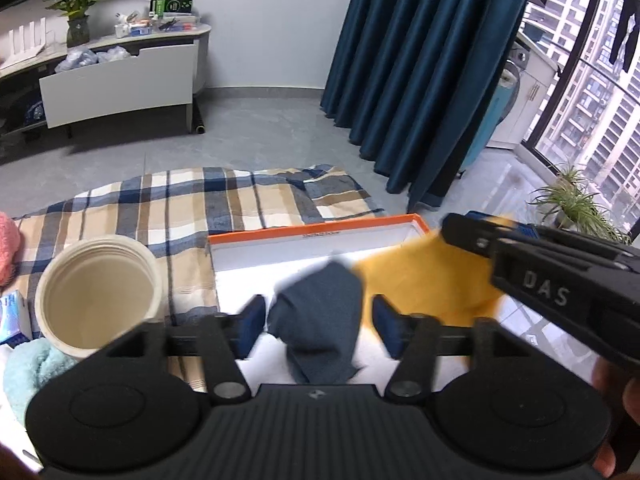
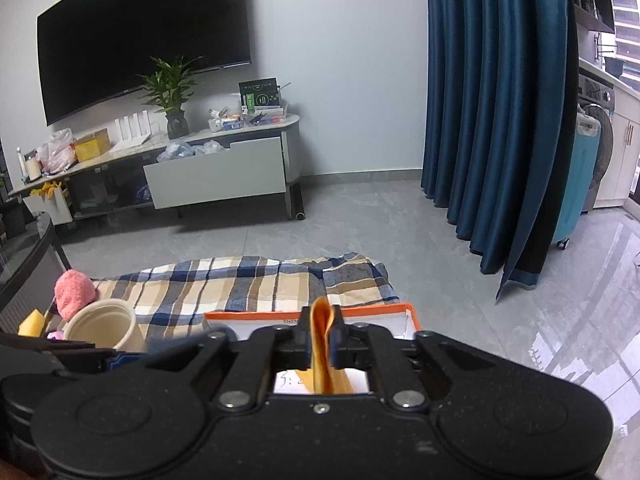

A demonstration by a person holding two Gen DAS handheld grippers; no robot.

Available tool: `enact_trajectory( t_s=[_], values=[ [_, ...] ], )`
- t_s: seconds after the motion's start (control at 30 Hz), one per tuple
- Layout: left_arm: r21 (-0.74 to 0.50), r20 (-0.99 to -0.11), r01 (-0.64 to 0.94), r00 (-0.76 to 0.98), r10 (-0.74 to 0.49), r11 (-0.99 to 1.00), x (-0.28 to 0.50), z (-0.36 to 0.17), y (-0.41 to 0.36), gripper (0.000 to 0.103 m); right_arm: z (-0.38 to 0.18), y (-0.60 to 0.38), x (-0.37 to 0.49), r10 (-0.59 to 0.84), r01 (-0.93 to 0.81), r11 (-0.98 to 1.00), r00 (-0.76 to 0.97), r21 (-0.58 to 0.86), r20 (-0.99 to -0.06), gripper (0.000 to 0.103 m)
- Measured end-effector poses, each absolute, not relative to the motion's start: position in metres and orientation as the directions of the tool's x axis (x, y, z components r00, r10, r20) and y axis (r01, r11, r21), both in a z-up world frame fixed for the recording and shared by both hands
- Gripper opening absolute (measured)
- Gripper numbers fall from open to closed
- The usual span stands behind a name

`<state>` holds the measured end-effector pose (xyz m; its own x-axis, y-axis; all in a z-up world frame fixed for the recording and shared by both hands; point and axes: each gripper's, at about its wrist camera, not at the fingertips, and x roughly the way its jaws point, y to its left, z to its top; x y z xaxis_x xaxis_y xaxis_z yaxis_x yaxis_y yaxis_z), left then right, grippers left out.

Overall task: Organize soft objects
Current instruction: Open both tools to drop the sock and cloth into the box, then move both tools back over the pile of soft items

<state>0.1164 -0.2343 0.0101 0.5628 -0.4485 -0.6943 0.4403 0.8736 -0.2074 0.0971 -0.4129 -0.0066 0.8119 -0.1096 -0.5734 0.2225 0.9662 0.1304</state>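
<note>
Orange cloth (image 2: 322, 344) pinched in right tool (image 2: 320, 338).

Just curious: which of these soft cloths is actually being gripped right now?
The orange-yellow cloth, pinched in the shut right gripper. The grey-blue cloth lies loose between the open left gripper.

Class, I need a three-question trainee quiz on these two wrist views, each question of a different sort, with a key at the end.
1. True or false: the right claw is shut on the orange cloth.
2. Multiple choice: the grey-blue cloth lies
A. inside the cream cup
B. in the orange-rimmed box, between the open fingers of the left claw
C. on the TV stand
3. Fill in: the cup and box rest on a ____ patterned blanket.

Key: 1 true; 2 B; 3 plaid.
</note>
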Motion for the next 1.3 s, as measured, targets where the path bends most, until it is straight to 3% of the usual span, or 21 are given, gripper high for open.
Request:
enact_trajectory(
  t_s=[0.23, 0.37, 0.7, 1.3],
  values=[
    [-0.145, -0.698, 0.418, 0.599, -0.392, 0.897, 0.108, 0.019, -0.228, 0.075, 0.001, -0.412, 0.084, -0.105, 0.22, 0.965, 0.824, 0.144, -0.557, 0.037],
    [-0.119, -0.69, 0.393, 0.627, -0.361, 0.912, 0.1, 0.025, -0.218, 0.084, 0.009, -0.407, 0.07, -0.097, 0.213, 0.965, 0.83, 0.151, -0.549, 0.057],
    [-0.068, -0.683, 0.317, 0.676, -0.276, 0.946, 0.074, 0.037, -0.192, 0.093, 0.017, -0.388, 0.043, -0.077, 0.209, 0.962, 0.826, 0.176, -0.558, 0.064],
    [-0.068, -0.665, 0.214, 0.719, -0.204, 0.974, 0.047, 0.038, -0.137, 0.093, 0.025, -0.32, 0.028, 0.024, 0.091, 0.98, 0.83, 0.177, -0.558, 0.064]
  ],
)
